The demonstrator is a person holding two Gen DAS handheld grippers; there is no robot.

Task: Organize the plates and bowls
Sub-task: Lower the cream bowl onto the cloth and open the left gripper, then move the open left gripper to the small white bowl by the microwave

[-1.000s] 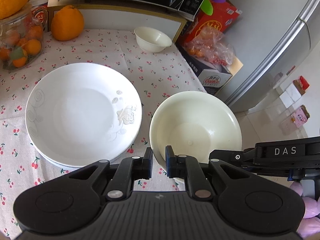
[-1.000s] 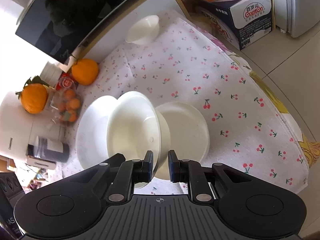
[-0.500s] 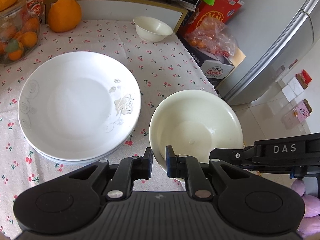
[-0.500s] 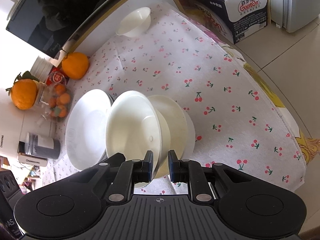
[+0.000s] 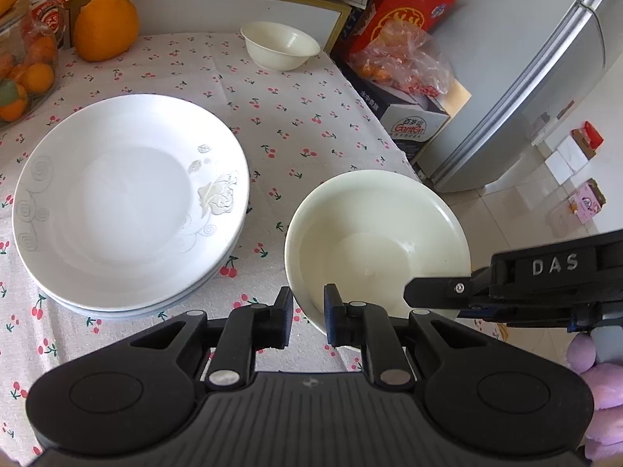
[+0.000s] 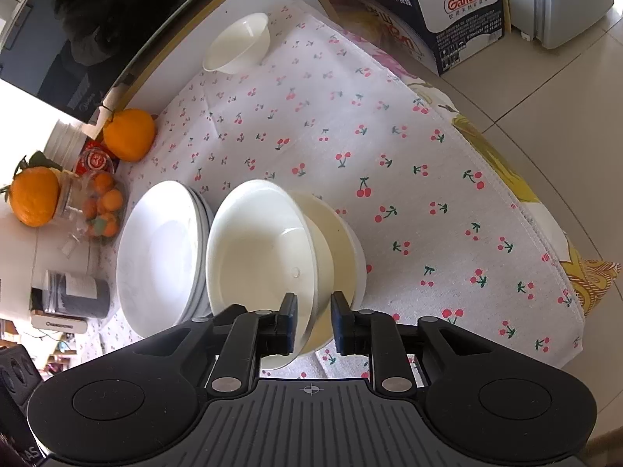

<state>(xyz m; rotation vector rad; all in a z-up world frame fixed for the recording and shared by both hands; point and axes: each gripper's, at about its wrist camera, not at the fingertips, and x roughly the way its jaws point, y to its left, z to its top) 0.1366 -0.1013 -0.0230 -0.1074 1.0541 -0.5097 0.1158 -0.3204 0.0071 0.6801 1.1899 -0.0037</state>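
Observation:
A large cream bowl (image 5: 373, 233) is nested in a second cream bowl (image 6: 342, 249) on the cherry-print tablecloth. My left gripper (image 5: 307, 315) straddles the top bowl's near rim, jaws slightly apart. My right gripper (image 6: 313, 321) straddles the top bowl's (image 6: 261, 249) rim from the other side; whether it still grips is unclear. A stack of white plates (image 5: 128, 202) lies to the left and also shows in the right wrist view (image 6: 163, 253). A small cream bowl (image 5: 280, 44) stands at the back of the table, also in the right wrist view (image 6: 237, 44).
Large oranges (image 5: 105, 25) and a jar of small oranges (image 5: 27, 66) stand at the back left. A microwave (image 6: 78, 19) is behind the table. Boxes (image 5: 405, 116) and a fridge (image 5: 545, 70) stand on the floor right of the table edge.
The right gripper has lowered the top bowl into the bowl on the table. Both grippers' jaws have widened slightly around the rim. The left gripper moved a little forward.

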